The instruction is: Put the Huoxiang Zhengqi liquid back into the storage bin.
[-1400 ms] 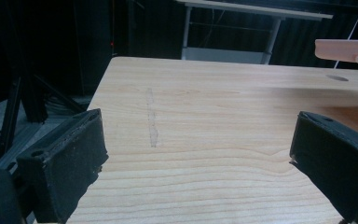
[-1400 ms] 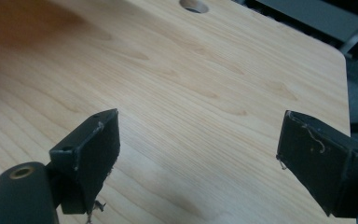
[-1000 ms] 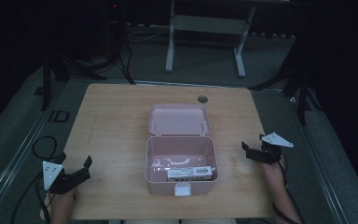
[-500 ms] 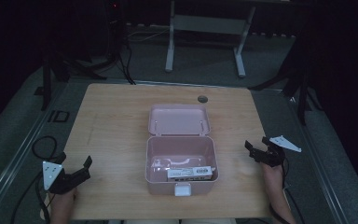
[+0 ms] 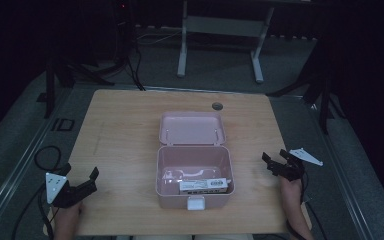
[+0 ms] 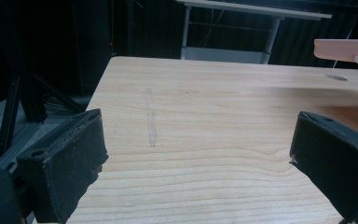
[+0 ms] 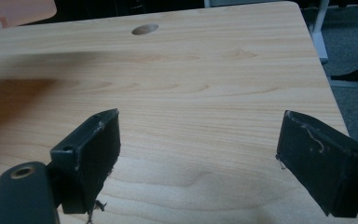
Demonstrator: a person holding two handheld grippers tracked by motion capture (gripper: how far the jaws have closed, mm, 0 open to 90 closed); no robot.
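Pink lidded box (image 5: 194,187) open at table centre, lid flat behind; white packet (image 5: 203,185) lying inside.

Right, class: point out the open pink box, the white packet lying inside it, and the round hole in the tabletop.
pink box (image 5: 194,202), high view, on its front wall above the latch.
white packet (image 5: 203,186), high view, on the middle of its label face.
round hole (image 7: 145,29), right gripper view, on its dark centre.
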